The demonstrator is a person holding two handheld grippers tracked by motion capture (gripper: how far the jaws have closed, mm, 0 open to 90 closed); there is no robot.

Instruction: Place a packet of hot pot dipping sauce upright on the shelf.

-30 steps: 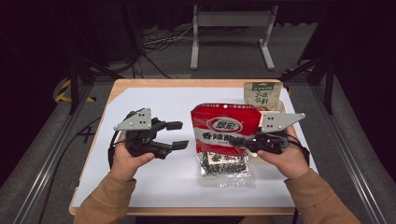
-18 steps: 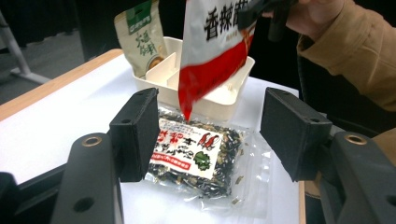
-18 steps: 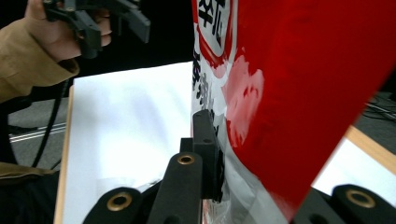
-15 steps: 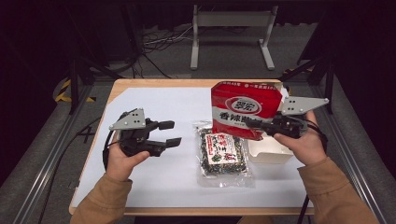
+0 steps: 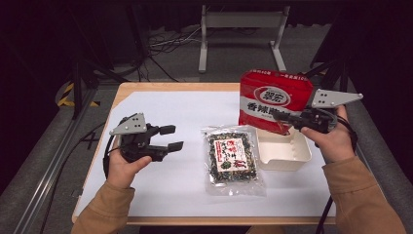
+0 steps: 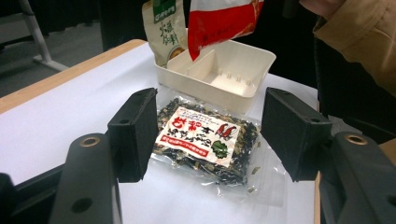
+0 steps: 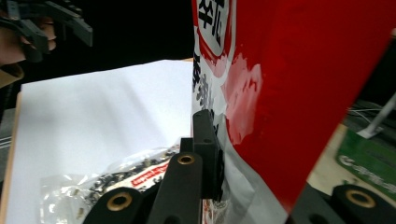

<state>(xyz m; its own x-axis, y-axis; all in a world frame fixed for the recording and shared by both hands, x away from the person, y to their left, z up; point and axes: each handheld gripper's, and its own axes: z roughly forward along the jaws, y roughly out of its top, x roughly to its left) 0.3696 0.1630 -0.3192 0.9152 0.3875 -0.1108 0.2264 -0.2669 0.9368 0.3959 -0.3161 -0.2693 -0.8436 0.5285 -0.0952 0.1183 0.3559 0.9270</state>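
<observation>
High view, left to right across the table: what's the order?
left gripper → clear seaweed packet → white tray → right gripper holding the red bag above the tray.

Red snack bag [image 5: 273, 100] hangs upright, apparently above white tray [image 5: 285, 151].

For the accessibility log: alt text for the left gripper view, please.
The left gripper's two open black fingers frame a clear seaweed snack packet lying on the white table. Behind it sits a white divided tray, with a red bag hanging above it.
</observation>
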